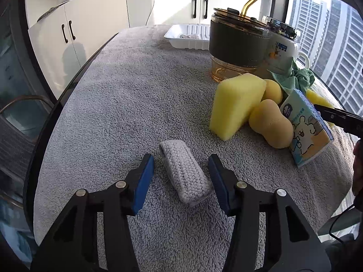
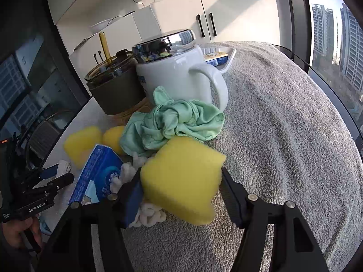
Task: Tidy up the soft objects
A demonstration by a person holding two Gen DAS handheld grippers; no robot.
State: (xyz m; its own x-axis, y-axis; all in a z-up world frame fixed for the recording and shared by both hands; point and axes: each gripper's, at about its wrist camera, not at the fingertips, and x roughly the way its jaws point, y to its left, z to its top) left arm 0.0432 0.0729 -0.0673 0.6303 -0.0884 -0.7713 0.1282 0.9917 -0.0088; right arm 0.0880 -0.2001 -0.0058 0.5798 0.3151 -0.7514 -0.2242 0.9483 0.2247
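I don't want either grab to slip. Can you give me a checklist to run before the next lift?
1. Grey woven pad between left gripper fingers: ok.
2. Left pads pressing on it: not ok, gaps on both sides.
3. Yellow sponge between right gripper fingers: ok.
4. Right grip firm: cannot tell.
5. Green cloth clear of the sponge: cannot tell, it lies right behind.
6. Mug upright: ok.

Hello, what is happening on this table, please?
A person is sorting soft things on a towel-covered table with two handheld grippers. The right gripper is clamped on a yellow sponge. The left gripper straddles a grey knitted pad, its fingers not yet touching it. Other sponges, a green cloth and a tissue pack lie beside two cups.
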